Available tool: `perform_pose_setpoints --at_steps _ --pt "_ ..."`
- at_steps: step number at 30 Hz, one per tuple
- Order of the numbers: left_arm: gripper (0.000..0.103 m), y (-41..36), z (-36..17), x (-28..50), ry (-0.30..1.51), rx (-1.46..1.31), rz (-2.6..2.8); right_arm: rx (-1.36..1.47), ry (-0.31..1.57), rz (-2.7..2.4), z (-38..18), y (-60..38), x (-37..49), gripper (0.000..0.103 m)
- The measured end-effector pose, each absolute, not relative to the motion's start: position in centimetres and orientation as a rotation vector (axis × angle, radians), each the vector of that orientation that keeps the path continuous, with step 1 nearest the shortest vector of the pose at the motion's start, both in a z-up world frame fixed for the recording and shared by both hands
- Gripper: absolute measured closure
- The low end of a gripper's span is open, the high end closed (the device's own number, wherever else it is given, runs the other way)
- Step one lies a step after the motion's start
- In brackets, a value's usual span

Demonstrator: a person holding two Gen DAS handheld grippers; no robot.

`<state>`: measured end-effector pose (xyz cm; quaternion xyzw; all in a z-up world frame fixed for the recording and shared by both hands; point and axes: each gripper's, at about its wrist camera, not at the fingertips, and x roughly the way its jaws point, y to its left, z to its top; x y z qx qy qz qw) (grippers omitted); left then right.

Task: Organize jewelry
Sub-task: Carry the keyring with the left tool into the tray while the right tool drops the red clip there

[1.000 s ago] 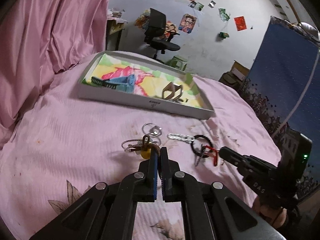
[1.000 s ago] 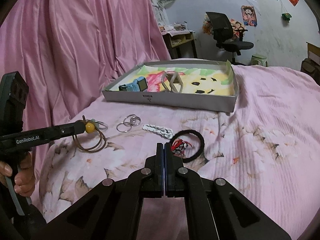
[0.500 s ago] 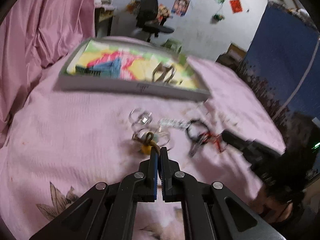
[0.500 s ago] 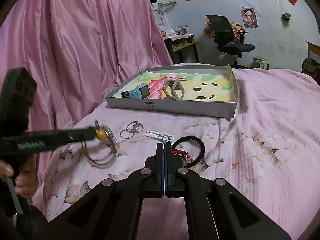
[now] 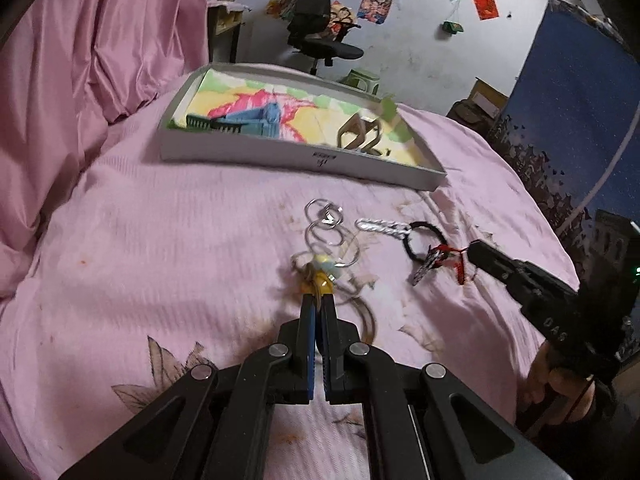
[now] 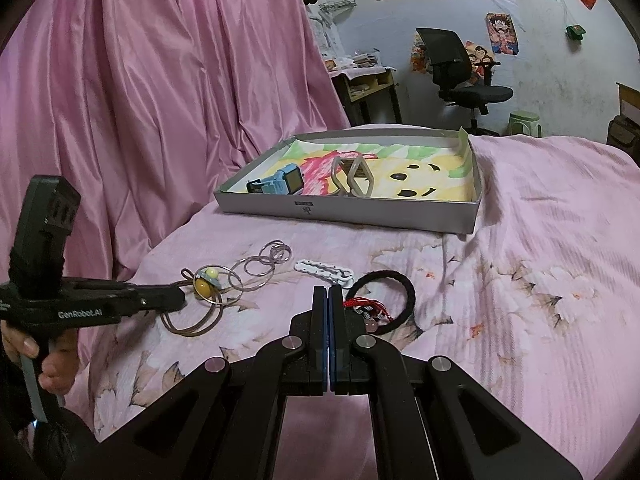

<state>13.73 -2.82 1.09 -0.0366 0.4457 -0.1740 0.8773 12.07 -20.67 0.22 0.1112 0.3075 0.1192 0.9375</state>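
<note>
Cord bracelet (image 5: 318, 280) is clamped at left hand-held gripper (image 5: 318, 300) tips over bed (image 5: 160, 260); right hand-held gripper (image 6: 329, 300) clenched, empty; bead detail blurred.

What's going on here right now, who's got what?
Someone is sorting jewelry on a pink bedspread with two handheld grippers. The left gripper has its jaws shut on the brown cord bracelet with a yellow bead, low over the bedspread. The right gripper is shut and empty, near the black hair tie. Silver rings and a white clip lie loose. The tray already holds a blue watch and a beige bangle.
</note>
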Motion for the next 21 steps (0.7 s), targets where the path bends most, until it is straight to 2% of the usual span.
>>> perform_pose_setpoints --at_steps 9,21 --pt "0.1 -5.9 4.9 14.2 0.864 -0.013 -0.427 0.24 0.613 0.258 0.5 -20.9 11.9 0.102" --pt "0.1 -9.6 5.0 16.5 0.904 0.063 -0.45 0.247 0.546 0.283 2.9 -21.4 13.0 0.102"
